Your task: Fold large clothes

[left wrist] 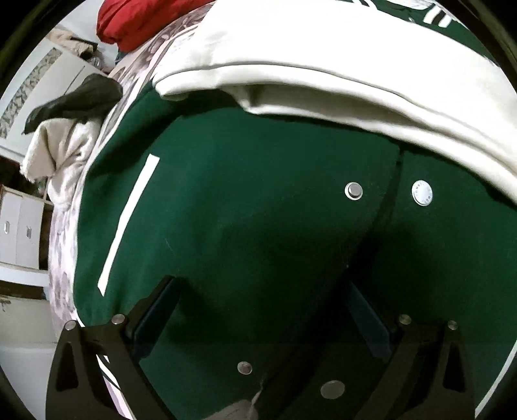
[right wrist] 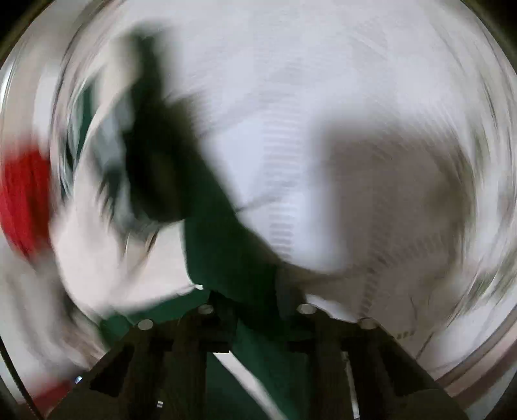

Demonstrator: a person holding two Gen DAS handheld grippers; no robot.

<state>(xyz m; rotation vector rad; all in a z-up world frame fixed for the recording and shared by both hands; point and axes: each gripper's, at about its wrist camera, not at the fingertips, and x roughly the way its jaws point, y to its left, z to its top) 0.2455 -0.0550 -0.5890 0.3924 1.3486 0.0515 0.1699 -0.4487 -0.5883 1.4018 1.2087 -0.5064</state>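
A dark green varsity jacket [left wrist: 245, 206] with metal snap buttons [left wrist: 353, 190] and cream sleeves lies spread on the bed. One cream sleeve [left wrist: 323, 64] is folded across its upper part. My left gripper [left wrist: 261, 310] hovers open just above the green front, its fingers [left wrist: 155, 310] wide apart and holding nothing. The right wrist view is heavily blurred by motion. My right gripper [right wrist: 255, 310] is shut on a fold of the green jacket fabric [right wrist: 226, 252], with cream fabric [right wrist: 355, 194] behind it.
A floral bedsheet [left wrist: 64, 252] shows at the left edge of the bed. A red garment [left wrist: 135, 22] lies at the far end and a pile of cream and dark clothes [left wrist: 64, 129] at the left. White cabinets [left wrist: 19, 226] stand beyond the bed.
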